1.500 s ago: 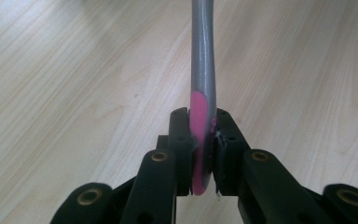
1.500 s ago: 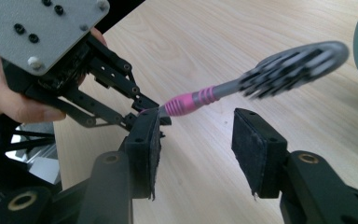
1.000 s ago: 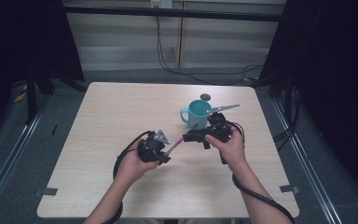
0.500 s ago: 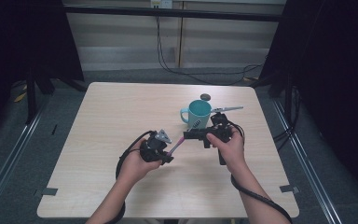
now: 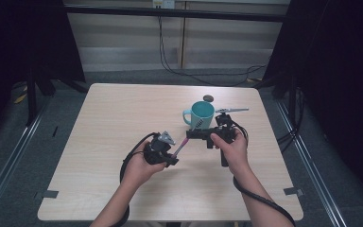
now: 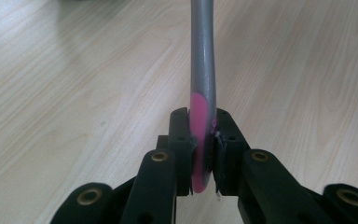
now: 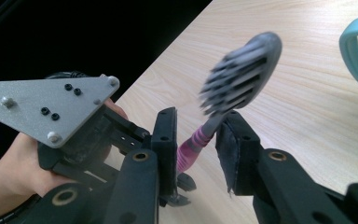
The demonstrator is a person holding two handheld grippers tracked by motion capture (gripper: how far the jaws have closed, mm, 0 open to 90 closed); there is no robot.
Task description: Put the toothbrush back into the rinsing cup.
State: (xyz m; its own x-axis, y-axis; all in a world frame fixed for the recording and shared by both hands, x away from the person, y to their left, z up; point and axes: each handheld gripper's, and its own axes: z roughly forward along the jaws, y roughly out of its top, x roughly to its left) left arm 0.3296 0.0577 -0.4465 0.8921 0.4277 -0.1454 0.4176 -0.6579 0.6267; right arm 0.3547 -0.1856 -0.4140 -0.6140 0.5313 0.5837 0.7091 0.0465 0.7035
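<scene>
I'm mid hand-over above the desk (image 5: 99, 142): my left hand-held gripper (image 6: 200, 140) clamps the toothbrush (image 6: 202, 70) by its pink handle end while my right hand-held gripper (image 7: 196, 140) has just been closing around the neck without yet pinching, so next it must close firmly before the left lets go.

A light wooden table (image 5: 123, 142) with rounded corners stands on a grey floor (image 5: 19, 161), and 2 small grey tape marks (image 5: 51, 193) lie beside its near corners. Behind it runs a pale panelled wall (image 5: 123, 42) with a black horizontal bar (image 5: 170, 13) across the top, from which dark cables (image 5: 179, 66) hang and trail along the floor. Black curtains (image 5: 340, 71) close off both sides, metal rails (image 5: 9, 156) run along the floor at left and right, and soft even light falls on the tabletop.
</scene>
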